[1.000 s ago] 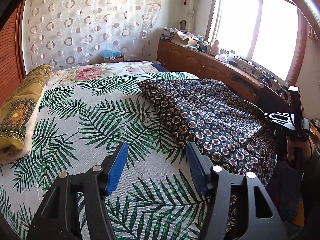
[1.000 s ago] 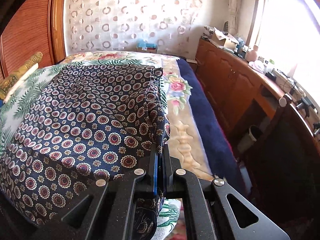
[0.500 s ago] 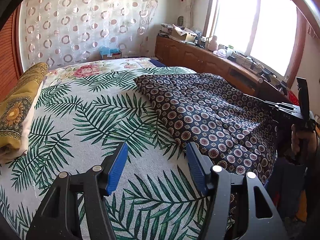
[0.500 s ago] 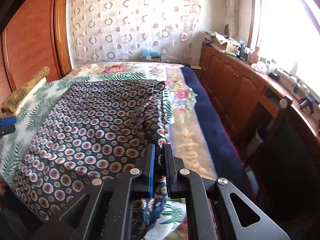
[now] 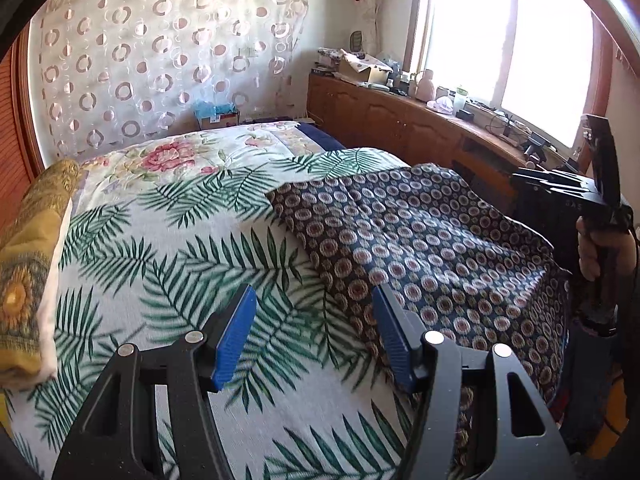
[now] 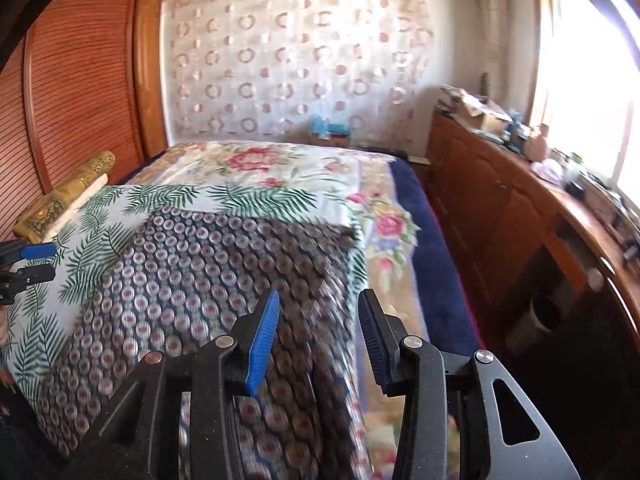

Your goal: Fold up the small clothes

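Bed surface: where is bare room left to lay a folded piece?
Free: palm-leaf sheet between yellow pillow and navy patterned garment; floral quilt beyond. Crowded: the window-side edge, under the garment.

left gripper (image 5: 314,332): jaws spread, holding nothing; right gripper (image 6: 318,338): jaws spread, holding nothing

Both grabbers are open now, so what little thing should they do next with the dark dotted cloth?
Probably the right gripper should dip and pinch the near edge of the navy medallion-print cloth. It hovers open above that edge, holding nothing, and the cloth lies spread on the palm-leaf bedspread, not yet folded.
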The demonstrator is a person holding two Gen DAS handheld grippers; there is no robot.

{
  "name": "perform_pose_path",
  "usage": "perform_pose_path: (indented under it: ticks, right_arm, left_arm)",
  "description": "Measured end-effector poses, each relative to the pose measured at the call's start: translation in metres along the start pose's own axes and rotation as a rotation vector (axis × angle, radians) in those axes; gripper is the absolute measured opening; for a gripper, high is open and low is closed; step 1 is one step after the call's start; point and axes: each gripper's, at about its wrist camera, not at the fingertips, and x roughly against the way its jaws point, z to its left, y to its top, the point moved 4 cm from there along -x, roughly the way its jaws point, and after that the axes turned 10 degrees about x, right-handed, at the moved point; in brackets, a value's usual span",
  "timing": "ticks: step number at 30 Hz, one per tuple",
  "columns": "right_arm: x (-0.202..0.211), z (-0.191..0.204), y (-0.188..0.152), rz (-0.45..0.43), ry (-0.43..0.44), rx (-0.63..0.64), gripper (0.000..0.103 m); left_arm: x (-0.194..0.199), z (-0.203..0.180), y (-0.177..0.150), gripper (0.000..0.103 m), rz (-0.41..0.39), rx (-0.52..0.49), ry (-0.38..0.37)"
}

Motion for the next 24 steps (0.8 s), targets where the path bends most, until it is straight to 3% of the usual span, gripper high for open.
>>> perform_pose_path:
  ticks: [14, 17, 20, 24]
  right_arm:
    - [-0.115, -0.049, 0.036, 0.091, 0.114, -0.031, 0.043]
    - [-0.129, -0.053, 0.037, 0.107, 0.142, -0.02, 0.032]
    - [-0.134, -0.055, 0.039, 0.092, 0.167, 0.001, 0.004]
    - [-0.12, -0.061, 0.043, 0.034, 0.091, 0.013, 0.001]
  left_arm:
    - [-0.069, 0.006, 0.042, 0.062, 0.052, -0.009, 0.053]
    - [-0.082, 0.007, 0.049, 0.062, 0.064, -0.006, 0.053]
    - [-0.094, 0.007, 0.054, 0.062, 0.071, -0.002, 0.049]
    - [-0.108, 0.008, 0.059, 0.062, 0.082, -0.005, 0.046]
